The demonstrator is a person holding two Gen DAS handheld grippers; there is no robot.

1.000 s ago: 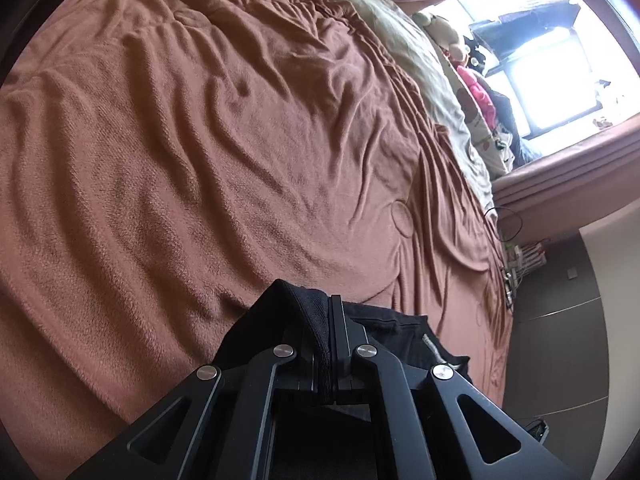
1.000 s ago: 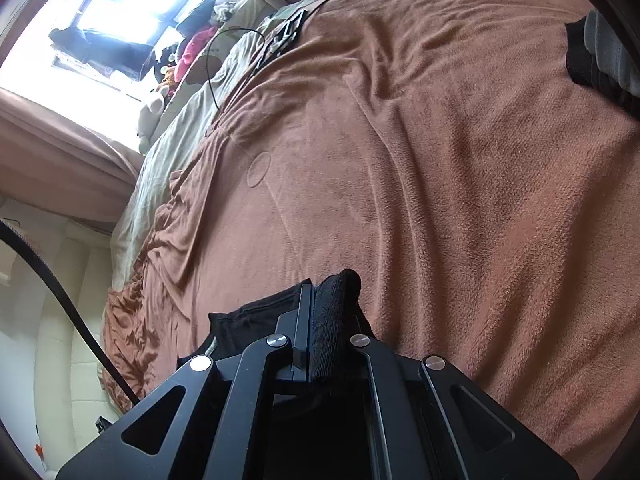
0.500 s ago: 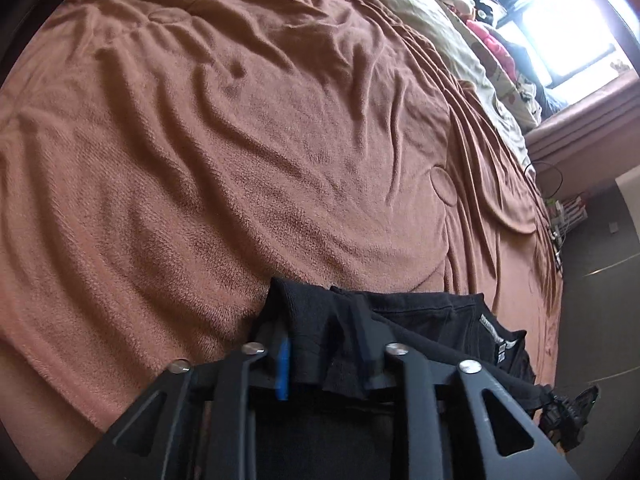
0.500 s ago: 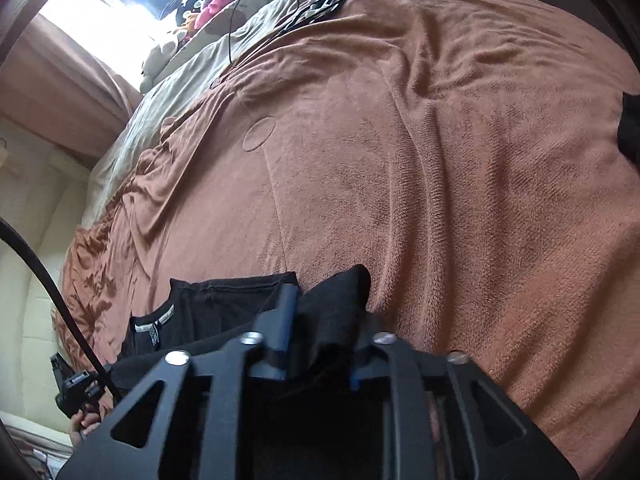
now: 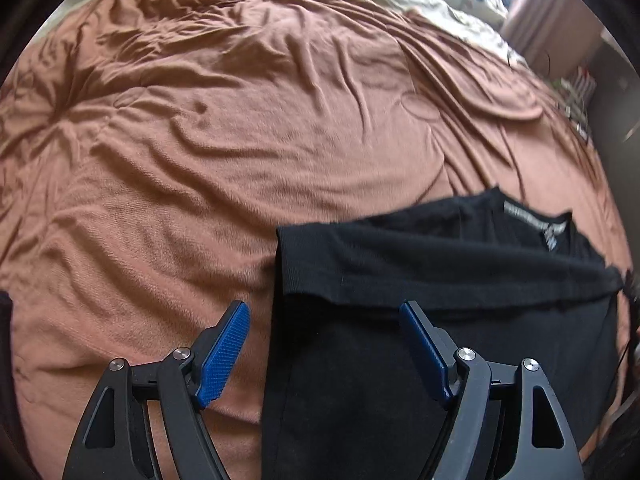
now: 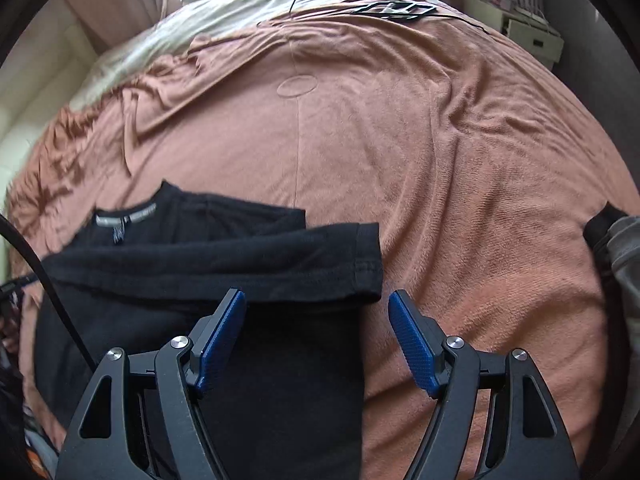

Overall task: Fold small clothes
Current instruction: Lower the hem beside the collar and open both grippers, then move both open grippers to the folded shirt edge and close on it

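I have both claws spread wide and holding nothing. My left claw (image 5: 322, 322) hovers just above the near left part of the black shirt (image 5: 420, 288), its left pad (image 5: 224, 354) over bare blanket and its right pad over the cloth. My right claw (image 6: 316, 320) sits the same way at the other side, with its left pad (image 6: 222, 338) over the shirt and its right pad over the blanket.

The shirt lies on the brown blanket (image 5: 240, 128) of the bed, at the near edge, collar end pointing away from me. In the right wrist view I can see the neckband and its label (image 6: 124, 222) at the far left. A band of black cloth, with a hemmed cuff end (image 6: 366, 264), lies folded across the body from side to side, so I judge that the sleeves or upper part have been brought in over the torso and set down. The fold looks fairly flat, though the top layer sits a little skewed against the layer beneath.

What I think is left: at least one more fold to bring the long body down to a compact packet, then setting it aside. At the far right edge of the right wrist view there is another garment, grey and black (image 6: 616, 264), well apart from the shirt, which may be next.
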